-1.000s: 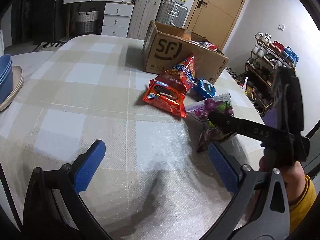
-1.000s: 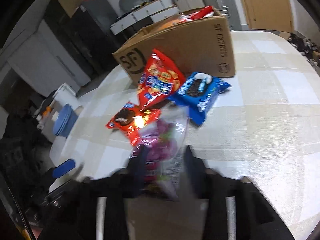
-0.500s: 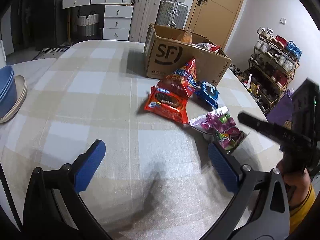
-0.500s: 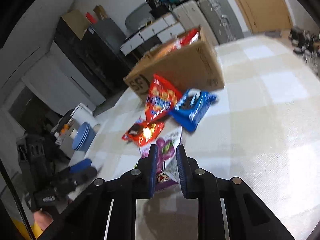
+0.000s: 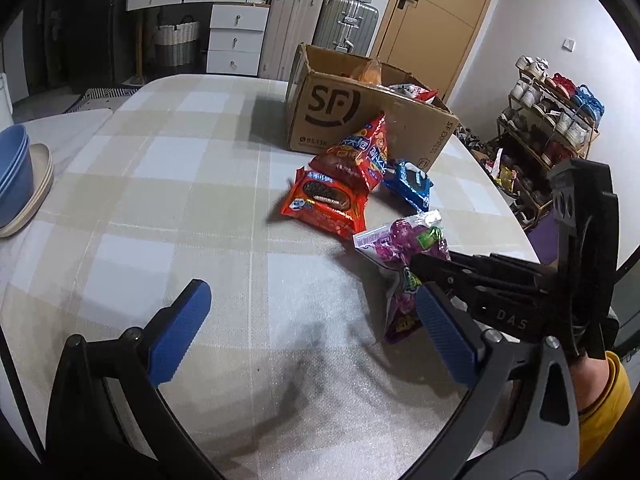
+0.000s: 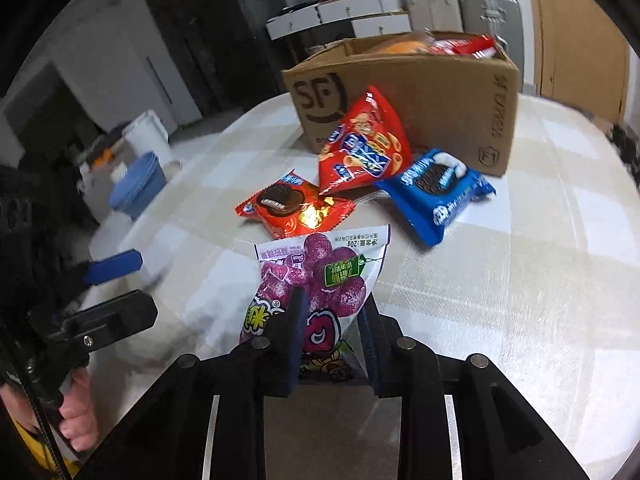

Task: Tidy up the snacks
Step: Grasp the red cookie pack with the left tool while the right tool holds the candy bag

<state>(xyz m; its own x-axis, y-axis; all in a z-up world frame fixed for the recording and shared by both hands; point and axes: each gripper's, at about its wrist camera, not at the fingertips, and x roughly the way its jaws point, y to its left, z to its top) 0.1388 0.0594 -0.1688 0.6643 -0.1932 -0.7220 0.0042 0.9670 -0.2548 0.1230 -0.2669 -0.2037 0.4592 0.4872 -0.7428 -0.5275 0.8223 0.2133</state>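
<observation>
Purple candy bag [image 6: 316, 280] sits pinched at its lower end between the narrowed fingers of the right gripper [image 6: 332, 320], its top edge pointing toward the box [image 6: 436, 92]. From the left wrist view the bag [image 5: 404, 248] looks partly lifted, the tail hanging down to or near the tablecloth [image 5: 160, 184]; I cannot tell whether it touches. Gripping the bag by one end probably lets it swing clear of the other packets on the way to the box.

Just beyond it lie the red cookie pack [image 6: 292, 208] and the blue cookie pack [image 6: 436, 196], with the red chip bag [image 6: 364, 144] leaning against the box wall, so three snacks wait on the table. Some wrappers already show above the box rim.

Over bare cloth near the table's front, the left gripper [image 5: 312, 332] holds nothing, its blue pads [image 5: 180, 332] spread wide, likely ready for the next packet.
</observation>
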